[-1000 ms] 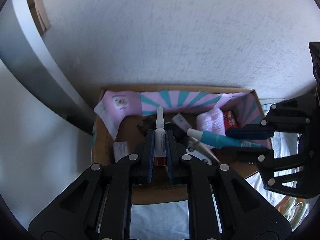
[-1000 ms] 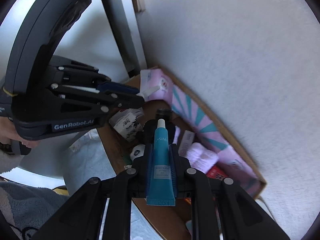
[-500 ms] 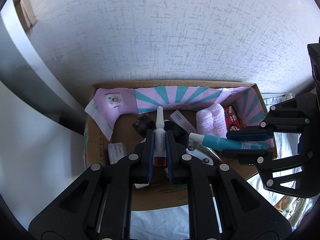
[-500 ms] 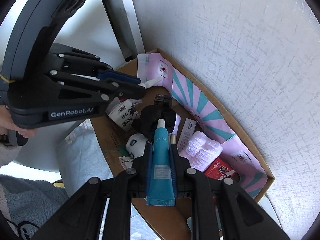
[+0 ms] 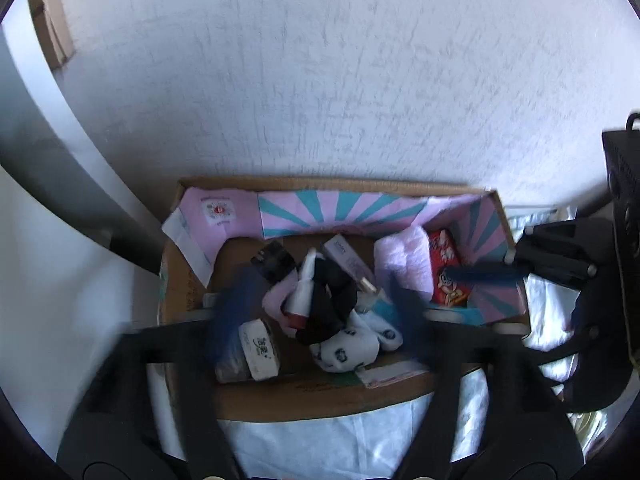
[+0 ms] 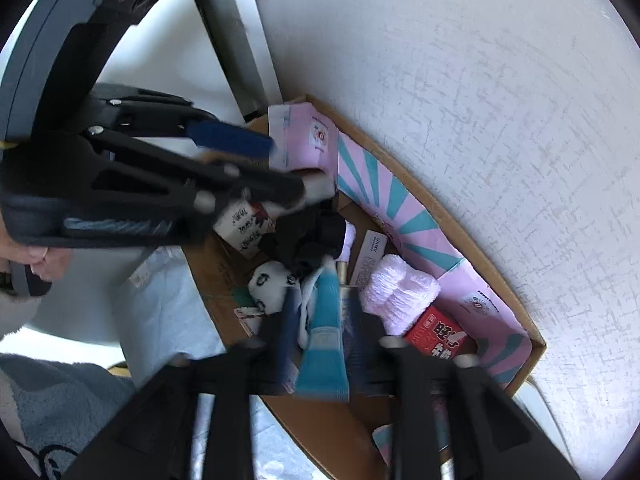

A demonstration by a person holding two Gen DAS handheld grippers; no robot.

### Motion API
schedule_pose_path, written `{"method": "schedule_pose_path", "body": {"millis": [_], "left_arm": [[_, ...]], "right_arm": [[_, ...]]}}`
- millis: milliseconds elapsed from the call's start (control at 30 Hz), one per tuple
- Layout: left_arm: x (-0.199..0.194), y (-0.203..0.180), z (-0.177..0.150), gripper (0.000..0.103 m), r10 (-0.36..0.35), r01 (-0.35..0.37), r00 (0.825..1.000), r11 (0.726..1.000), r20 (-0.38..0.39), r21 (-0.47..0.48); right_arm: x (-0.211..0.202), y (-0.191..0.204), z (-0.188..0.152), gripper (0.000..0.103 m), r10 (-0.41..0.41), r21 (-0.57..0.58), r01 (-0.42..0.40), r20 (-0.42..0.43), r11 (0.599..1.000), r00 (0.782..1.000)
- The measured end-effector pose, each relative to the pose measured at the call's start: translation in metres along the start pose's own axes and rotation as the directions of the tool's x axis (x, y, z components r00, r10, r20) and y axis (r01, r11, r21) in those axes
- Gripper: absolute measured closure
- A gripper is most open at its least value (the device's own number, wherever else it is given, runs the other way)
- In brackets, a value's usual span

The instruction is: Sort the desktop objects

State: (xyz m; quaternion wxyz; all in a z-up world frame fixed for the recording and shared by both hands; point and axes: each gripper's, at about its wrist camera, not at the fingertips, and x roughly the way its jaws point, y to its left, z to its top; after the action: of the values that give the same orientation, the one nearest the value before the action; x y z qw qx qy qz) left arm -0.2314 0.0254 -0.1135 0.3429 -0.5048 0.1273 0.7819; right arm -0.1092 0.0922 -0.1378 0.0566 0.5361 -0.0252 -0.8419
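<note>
A small white tube with a red base point(image 5: 301, 295) is seen lying inside a cardboard box point(image 5: 320, 398), resting on a black cloth bundle point(image 5: 328, 300) near the middle of the box; no finger touches it. The left gripper point(image 5: 316, 316) is spread wide, its blurred blue-padded fingers point(image 5: 230, 312) standing far apart on either side of the tube. A blue tube with a white cap point(image 6: 325, 332) is seen between the fingers of the right gripper point(image 6: 320, 344), which are also parted, with a gap visible on each side of the tube; whether the tube is touched by them cannot be told through the blur. The box is lined with pink paper printed with teal rays point(image 5: 340, 210) and is set against a white textured wall point(image 5: 340, 80). Also lying in the box are a fluffy pink cloth point(image 5: 404, 264), a red cartoon packet point(image 5: 446, 272), a white roll with black print point(image 5: 260, 350), white socks with black spots point(image 5: 348, 350) and a pale slim carton point(image 5: 346, 258). The box rests on a light cloth point(image 5: 340, 440).
</note>
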Motion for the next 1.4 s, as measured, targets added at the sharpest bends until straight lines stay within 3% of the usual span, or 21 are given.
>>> {"method": "schedule_pose_path", "body": {"millis": [33, 67, 133, 300, 800, 1100, 1200, 1400], "left_arm": [[-0.001, -0.001, 0.001, 0.000, 0.009, -0.009, 1.000, 1.000, 0.003, 0.009], [0.000, -0.002, 0.002, 0.000, 0.003, -0.003, 1.000, 1.000, -0.014, 0.015], [0.002, -0.002, 0.002, 0.000, -0.021, 0.022, 0.998, 1.000, -0.054, 0.013], [0.000, 0.000, 0.001, 0.000, -0.004, 0.004, 0.998, 1.000, -0.057, -0.007], [-0.027, -0.022, 0.005, 0.000, 0.002, -0.002, 1.000, 1.000, -0.021, 0.006], [-0.052, -0.043, 0.006, 0.000, 0.018, -0.018, 1.000, 1.000, -0.006, -0.005], [-0.062, -0.049, 0.008, 0.000, -0.016, 0.017, 1.000, 0.999, 0.010, -0.046], [-0.078, -0.070, 0.004, 0.000, 0.021, -0.020, 1.000, 0.999, 0.015, -0.041]], "right_arm": [[-0.002, 0.000, -0.001, 0.021, 0.002, 0.005, -0.002, 0.009, 1.000, 1.000], [-0.004, 0.000, -0.001, 0.000, 0.003, 0.009, -0.004, 0.016, 1.000, 1.000], [-0.008, 0.000, -0.002, 0.000, 0.014, 0.020, -0.014, 0.020, 1.000, 1.000], [-0.017, 0.000, -0.004, 0.000, 0.029, 0.039, -0.029, 0.018, 0.999, 0.999], [-0.043, 0.005, -0.011, 0.000, 0.018, 0.062, -0.019, 0.016, 0.998, 1.000], [-0.077, -0.010, -0.035, 0.000, -0.055, 0.225, 0.062, -0.035, 0.972, 0.998], [-0.086, -0.016, -0.045, 0.000, -0.107, 0.306, 0.121, -0.062, 0.944, 0.992], [-0.112, -0.017, -0.066, 0.000, -0.201, 0.398, 0.213, -0.071, 0.892, 0.977]]}}
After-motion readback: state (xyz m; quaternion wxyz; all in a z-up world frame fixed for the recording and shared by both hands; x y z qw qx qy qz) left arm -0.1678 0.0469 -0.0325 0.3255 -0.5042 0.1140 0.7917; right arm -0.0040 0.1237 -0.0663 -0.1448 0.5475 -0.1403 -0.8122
